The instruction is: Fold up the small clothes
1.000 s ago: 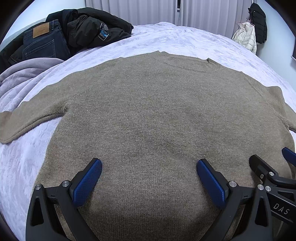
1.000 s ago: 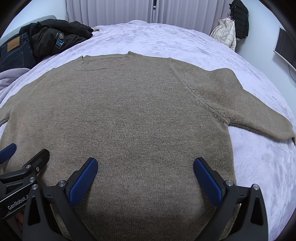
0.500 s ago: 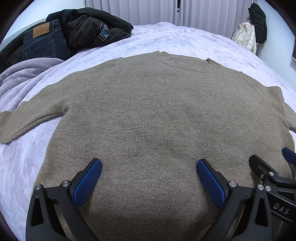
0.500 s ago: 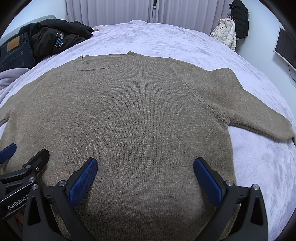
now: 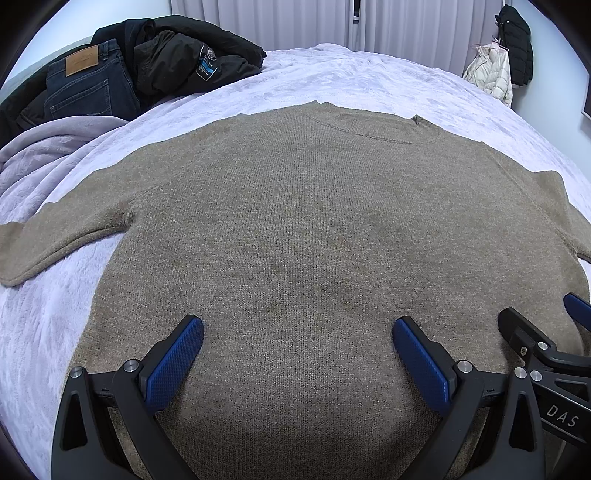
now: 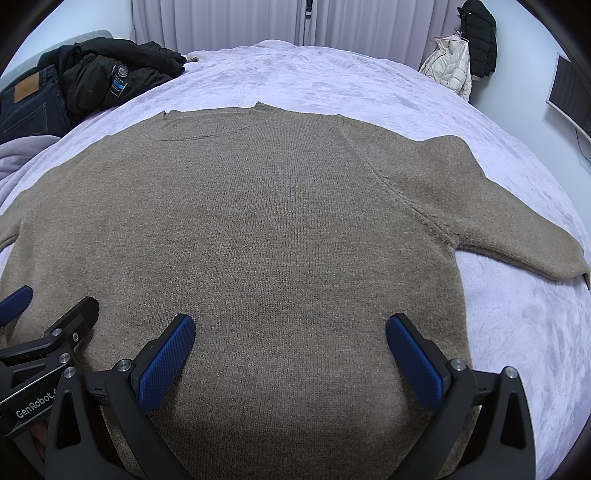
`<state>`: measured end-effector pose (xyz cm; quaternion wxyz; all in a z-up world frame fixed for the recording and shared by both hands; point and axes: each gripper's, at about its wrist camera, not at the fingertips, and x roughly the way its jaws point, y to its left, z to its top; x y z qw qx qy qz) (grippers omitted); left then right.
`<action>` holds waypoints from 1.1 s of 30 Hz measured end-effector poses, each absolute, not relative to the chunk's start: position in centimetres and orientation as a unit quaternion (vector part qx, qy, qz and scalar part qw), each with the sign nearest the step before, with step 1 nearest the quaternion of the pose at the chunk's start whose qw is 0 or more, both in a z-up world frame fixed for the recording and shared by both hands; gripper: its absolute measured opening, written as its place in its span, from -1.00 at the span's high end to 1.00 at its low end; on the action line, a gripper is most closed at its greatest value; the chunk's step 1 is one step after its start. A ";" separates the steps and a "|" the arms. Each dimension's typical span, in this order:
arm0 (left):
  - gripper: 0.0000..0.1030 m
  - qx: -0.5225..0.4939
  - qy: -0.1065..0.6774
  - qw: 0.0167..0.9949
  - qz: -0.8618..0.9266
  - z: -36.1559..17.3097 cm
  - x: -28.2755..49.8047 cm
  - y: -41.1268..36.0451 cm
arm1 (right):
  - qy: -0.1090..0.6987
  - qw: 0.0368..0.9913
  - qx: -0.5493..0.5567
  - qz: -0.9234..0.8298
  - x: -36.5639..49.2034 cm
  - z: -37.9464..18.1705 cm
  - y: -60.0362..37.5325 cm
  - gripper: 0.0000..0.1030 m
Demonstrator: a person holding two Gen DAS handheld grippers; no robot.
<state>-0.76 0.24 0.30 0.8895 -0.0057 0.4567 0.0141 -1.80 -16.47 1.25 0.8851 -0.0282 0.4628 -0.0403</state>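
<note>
- Two grippers over the lower part of one brown knit sweater (image 5: 314, 229), which lies flat and spread out on a bed with a pale lilac plush cover (image 5: 369, 88).
- My left gripper (image 5: 297, 354): jaws spread wide, blue pads (image 5: 173, 363) apart, nothing between them but sweater fabric lying below. Holds nothing.
- My right gripper (image 6: 290, 350): jaws equally wide, blue pads (image 6: 415, 363) clear of each other. Holds nothing.
- The two tools sit side by side; each shows at the edge of the other's view, the right one at lower right of the left wrist view, the left one at lower left of the right wrist view.
- Sweater layout: neckline (image 6: 199, 127) at the far end, hem toward me, both sleeves out sideways — left sleeve (image 5: 55, 240), right sleeve (image 6: 517, 218).
- I cannot tell whether the fingertips touch the knit or hang just above it.
- Far left corner of the bed: dark jeans (image 5: 88, 88) with a tan patch, beside a black jacket (image 5: 192, 55); a grey blanket (image 5: 40, 147) bunched in front of them.
- Far right, by the wall: a cream puffer coat (image 6: 452, 70) and a black coat (image 6: 478, 40) hanging. White curtains (image 6: 240, 22) behind the bed.
</note>
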 end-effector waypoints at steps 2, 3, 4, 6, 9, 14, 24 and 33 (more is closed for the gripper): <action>-1.00 -0.006 0.457 0.889 0.014 0.3 -0.8 0.2 | 0.463 0.885 -0.028 -0.040 -1.8 1.3 -16.5 -1.00; -1.00 -0.006 0.457 0.889 0.014 0.3 -0.8 0.2 | 0.463 0.885 -0.028 -0.040 -1.8 1.3 -16.5 -1.00; -1.00 -0.005 0.457 0.889 0.015 0.3 -0.8 0.2 | 0.463 0.885 -0.028 -0.040 -1.8 1.3 -16.5 -1.00; -1.00 -0.005 0.457 0.889 0.015 0.3 -0.8 0.2 | 0.463 0.885 -0.028 -0.040 -1.8 1.3 -16.5 -1.00; -1.00 -0.004 0.457 0.889 0.016 0.2 -0.8 0.2 | 0.463 0.885 -0.028 -0.040 -1.8 1.3 -16.5 -1.00; -1.00 -0.002 0.457 0.890 0.017 0.2 -0.7 0.1 | 0.463 0.885 -0.028 -0.040 -1.8 1.3 -16.5 -1.00; -1.00 0.013 0.467 0.883 0.034 1.0 -0.5 -0.4 | 0.455 0.890 -0.016 -0.038 -1.8 1.1 -16.6 -1.00; -0.99 -0.008 0.424 0.906 -0.014 8.6 -0.6 -3.3 | 0.437 0.899 -0.009 0.004 -3.1 6.3 -19.9 -1.00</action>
